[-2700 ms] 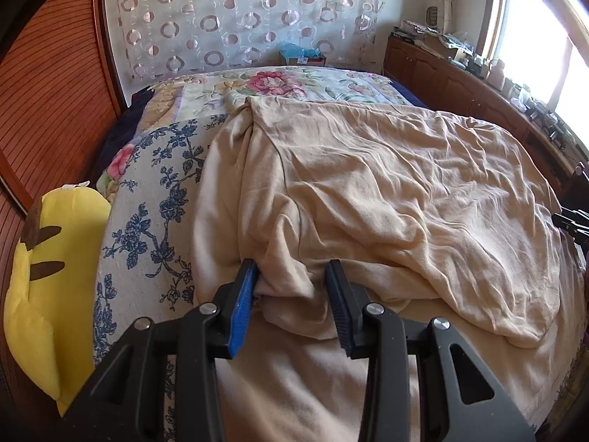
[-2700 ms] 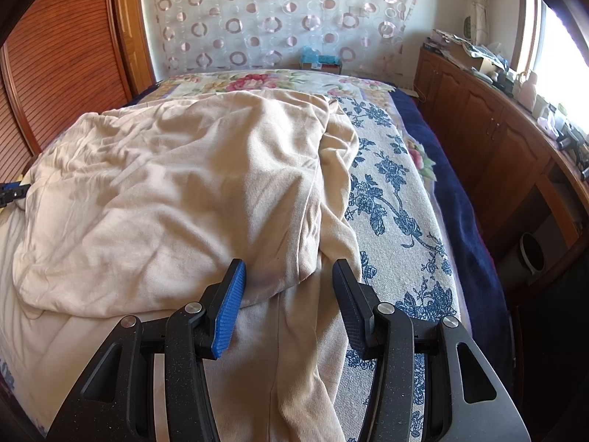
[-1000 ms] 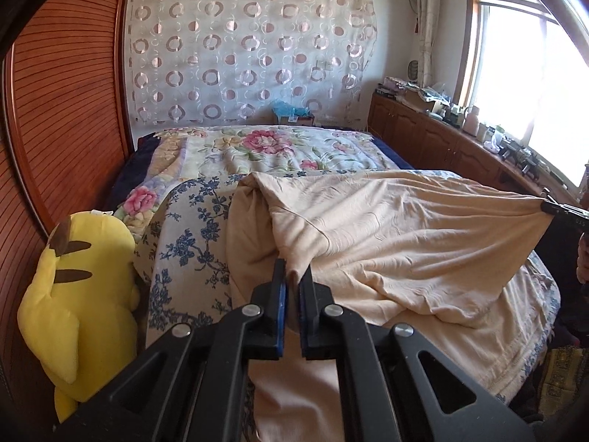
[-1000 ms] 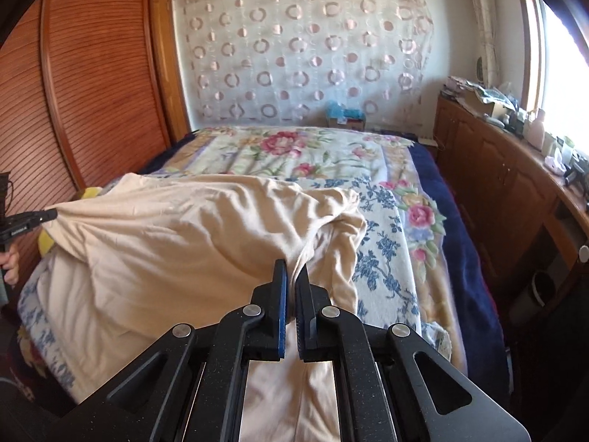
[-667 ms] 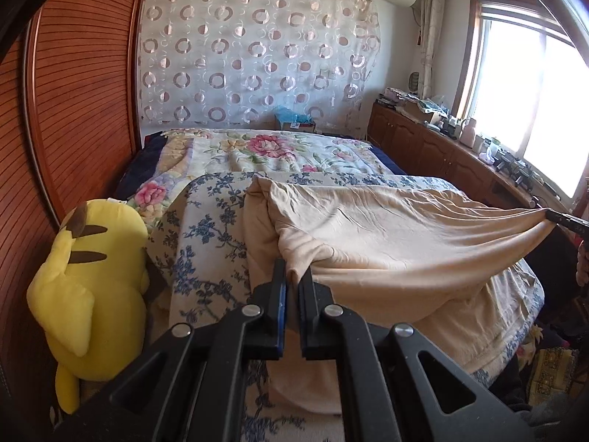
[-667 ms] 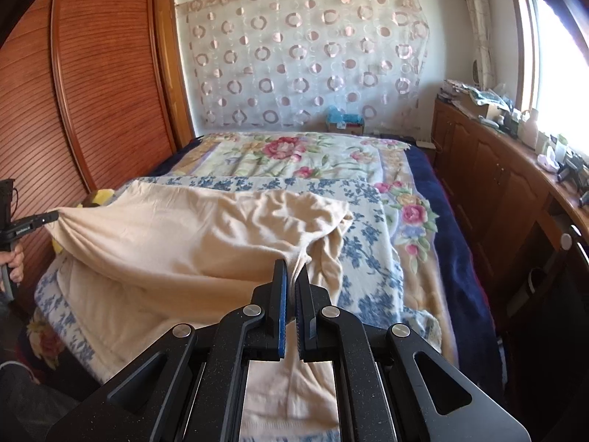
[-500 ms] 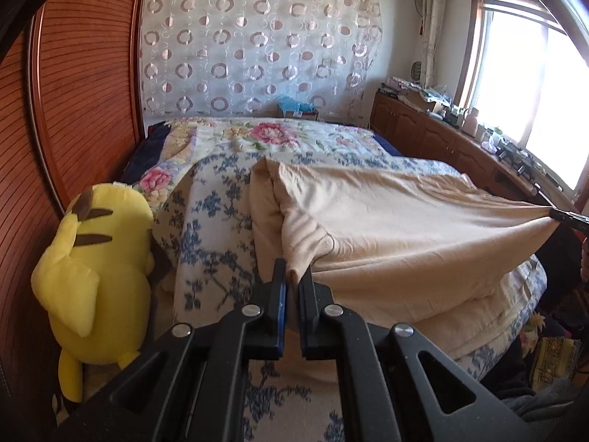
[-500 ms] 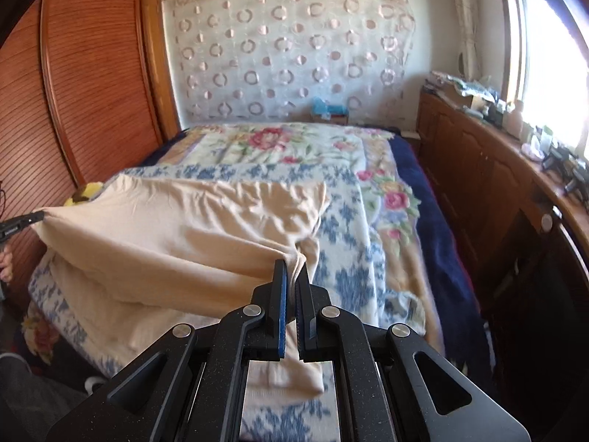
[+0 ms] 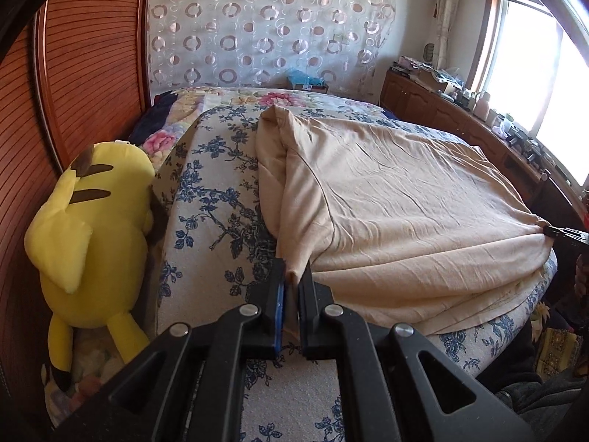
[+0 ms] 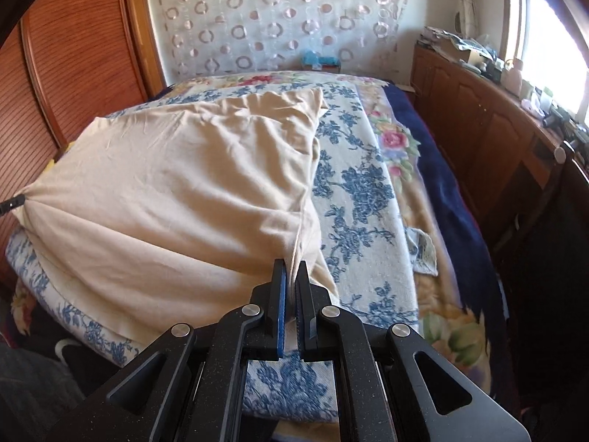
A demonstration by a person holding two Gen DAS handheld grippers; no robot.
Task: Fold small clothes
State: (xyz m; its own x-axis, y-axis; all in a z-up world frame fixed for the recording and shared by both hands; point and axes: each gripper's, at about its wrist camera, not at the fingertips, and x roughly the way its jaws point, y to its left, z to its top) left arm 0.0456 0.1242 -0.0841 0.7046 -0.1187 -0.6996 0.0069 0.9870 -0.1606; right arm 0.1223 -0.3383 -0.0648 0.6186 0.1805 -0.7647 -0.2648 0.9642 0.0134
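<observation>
A large beige garment [image 9: 397,199] lies spread flat over the blue-flowered bed cover [image 9: 213,191]. My left gripper [image 9: 292,274] is shut on its near left corner. My right gripper [image 10: 292,267] is shut on the opposite near corner of the garment [image 10: 191,191]. The cloth is pulled taut between the two. The right gripper's tip shows at the far right of the left wrist view [image 9: 559,232], and the left gripper's tip at the far left of the right wrist view [image 10: 11,202].
A yellow plush toy [image 9: 88,221] lies at the bed's left side against a wooden slatted wall [image 9: 81,73]. A wooden cabinet [image 10: 486,118] with clutter runs along the window side. A curtain [image 9: 257,25] hangs behind the bed.
Both grippers closed on the garment's corners, lifted them, pulled the cloth back toward the bed's near edge and lowered it; it now lies flatter and stretched.
</observation>
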